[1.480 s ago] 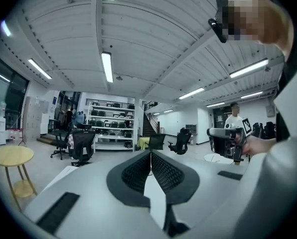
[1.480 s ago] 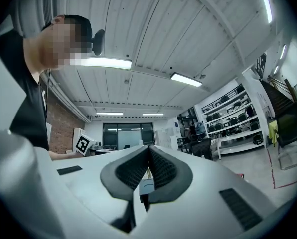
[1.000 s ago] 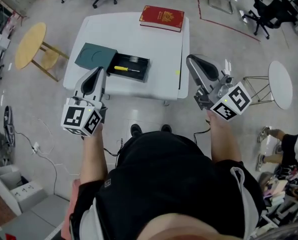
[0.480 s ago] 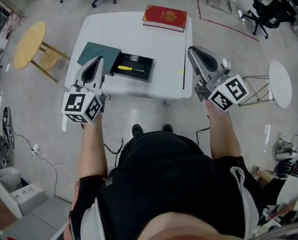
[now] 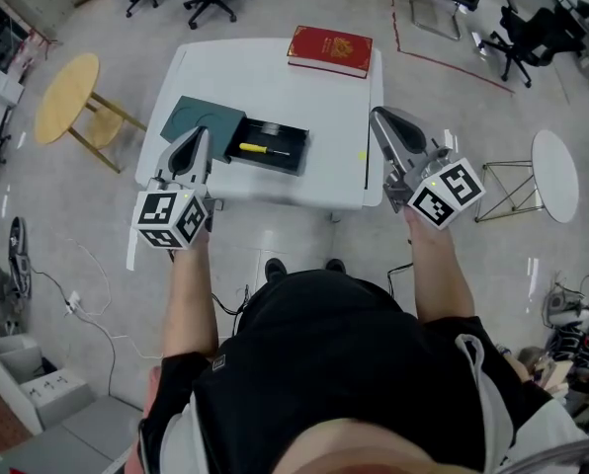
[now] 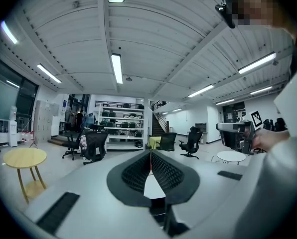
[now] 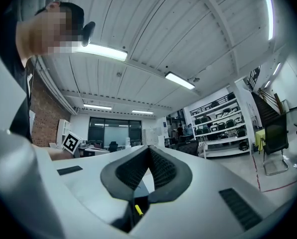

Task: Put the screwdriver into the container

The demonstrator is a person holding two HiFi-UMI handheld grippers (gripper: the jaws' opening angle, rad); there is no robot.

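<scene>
On the white desk (image 5: 275, 82), the yellow screwdriver (image 5: 263, 149) lies inside the black container (image 5: 287, 136), with a dark green lid (image 5: 201, 124) against the container's left side and a red book (image 5: 330, 49) well apart at the far edge. The left claw (image 5: 200, 136) hangs closed and empty near the lid. The right claw (image 5: 377, 117), also closed and empty, hangs at the desk's right edge.

- The screwdriver (image 5: 263, 149) lying in the container (image 5: 275, 132) is too small in the head view to tell its tip.
- The left gripper (image 5: 199, 134) covers the near corner of the dark green lid (image 5: 206, 115) and part of the worktop's (image 5: 275, 77) front-left edge.
- The right gripper (image 5: 378, 117) hides the worktop's front-right corner.
- The gold print on the red book (image 5: 330, 49) is too small to read.
</scene>
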